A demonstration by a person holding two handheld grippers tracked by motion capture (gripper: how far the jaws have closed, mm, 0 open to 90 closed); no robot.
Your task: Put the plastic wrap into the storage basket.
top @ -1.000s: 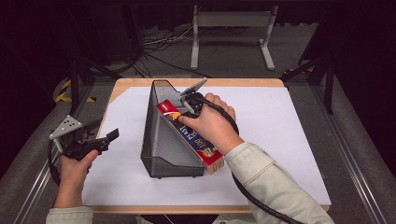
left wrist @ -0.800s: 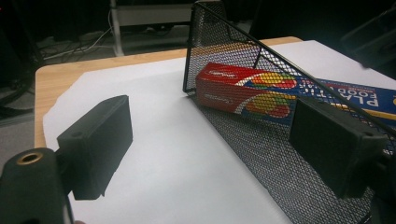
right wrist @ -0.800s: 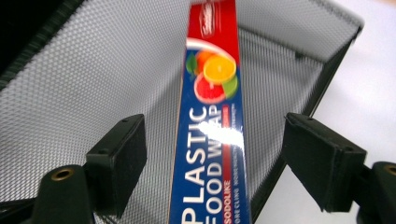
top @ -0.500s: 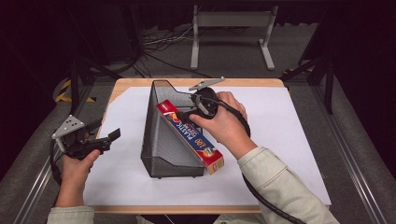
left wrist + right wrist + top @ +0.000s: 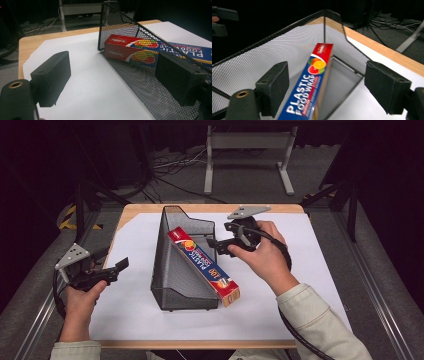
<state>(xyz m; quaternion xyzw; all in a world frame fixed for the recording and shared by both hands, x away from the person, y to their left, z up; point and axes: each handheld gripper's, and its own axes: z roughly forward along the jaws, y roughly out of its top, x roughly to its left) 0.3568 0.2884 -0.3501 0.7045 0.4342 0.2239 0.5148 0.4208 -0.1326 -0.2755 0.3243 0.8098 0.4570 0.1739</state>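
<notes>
White paper [image 5: 310,285] covers the wooden table [image 5: 150,210], with dark floor and cables beyond. On it stands a black mesh file holder [image 5: 175,270]. A box of plastic food wrap [image 5: 202,265] leans inside it, red end up against the mesh, blue end jutting out of the open side onto the paper. The right gripper [image 5: 216,247] hovers just beside the box, its jaws having just been opening, nothing pinched between them. The left gripper [image 5: 117,267] rests well apart at the table's left edge, jaws spread and empty.

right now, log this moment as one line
right gripper: open, just released | plastic wrap box: leaning in mesh holder | left gripper: open, idle
</notes>
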